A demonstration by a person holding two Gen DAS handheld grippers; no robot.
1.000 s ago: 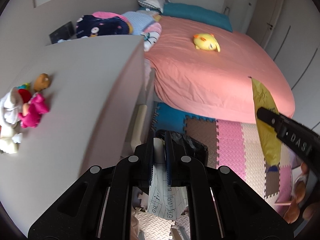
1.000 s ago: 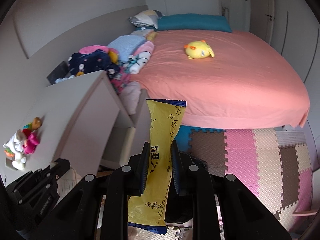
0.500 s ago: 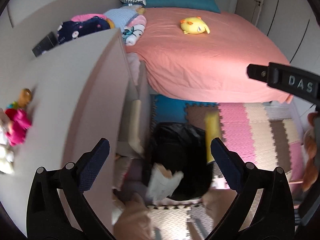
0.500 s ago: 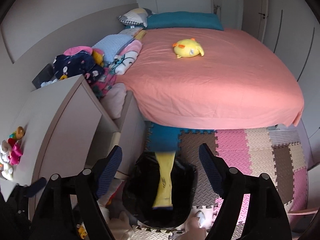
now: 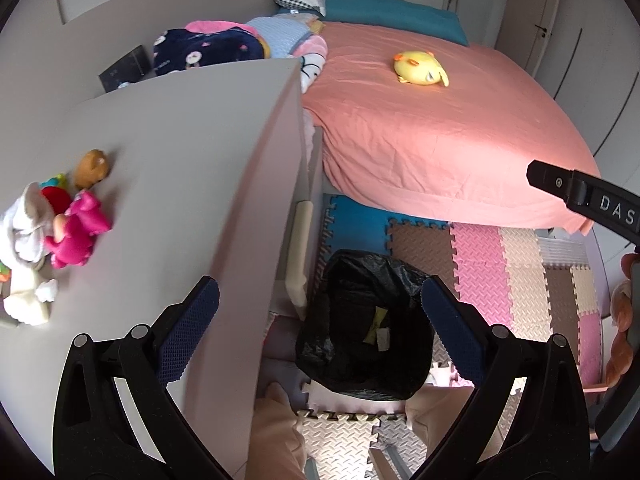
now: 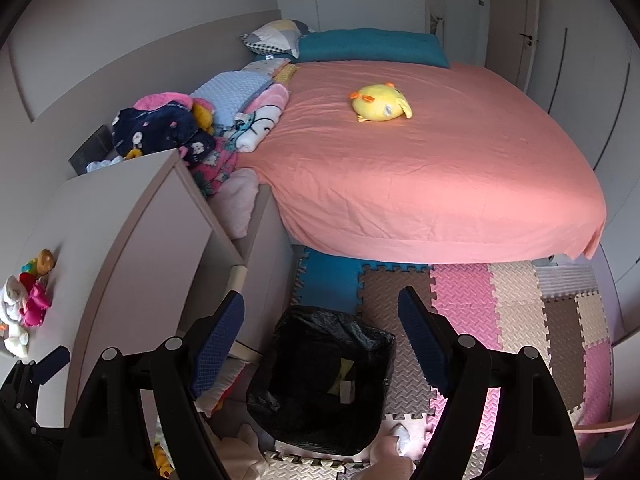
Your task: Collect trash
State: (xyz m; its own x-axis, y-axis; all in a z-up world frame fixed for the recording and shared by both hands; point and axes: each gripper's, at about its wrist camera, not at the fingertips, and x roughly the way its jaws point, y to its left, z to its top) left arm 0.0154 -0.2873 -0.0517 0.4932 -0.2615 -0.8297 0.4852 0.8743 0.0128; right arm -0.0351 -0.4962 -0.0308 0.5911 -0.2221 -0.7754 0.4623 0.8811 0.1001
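left hand-held gripper [image 5: 320,312]: jaws spread as wide as they go, nothing between them. They have just been opening; a second ago they pinched a sheet of lined paper.
right hand-held gripper [image 6: 320,328]: jaws spread, nothing between them. They too have just been opening; a second ago they pinched a yellow wrapper.
aim: both point steeply down, hanging over the bin.
bin [image 5: 404,376]: black bag liner, mouth open, standing on the floor mats between the counter and the bed.
trash: yellow wrapper [image 5: 378,320] and paper [image 5: 383,338] now lie at the bottom of the bin; both also show in the right view, wrapper [image 6: 344,372] beside paper [image 6: 347,392].
change: half a second ago both pieces were mid-fall above the bin; now they have settled inside.
meaning: both drops look good, nothing visible on the rim or on the mats beside the bin. Both grippers are free for another pickup.
counter [image 5: 180,152]: grey top, left of the bin. Small toys [image 5: 76,220] sit in a cluster at its far left; they look like toys, not trash, so probably leave them.
floor mats [image 5: 520,280]: coloured foam tiles, no loose litter that I can make out in either view.
bed [image 6: 420,176]: pink sheet, yellow plush [image 6: 380,108] on it, folded blankets [image 6: 240,112] along the left side. No obvious trash there.
next: scan for leftovers; judging from these views, the task may be near done.
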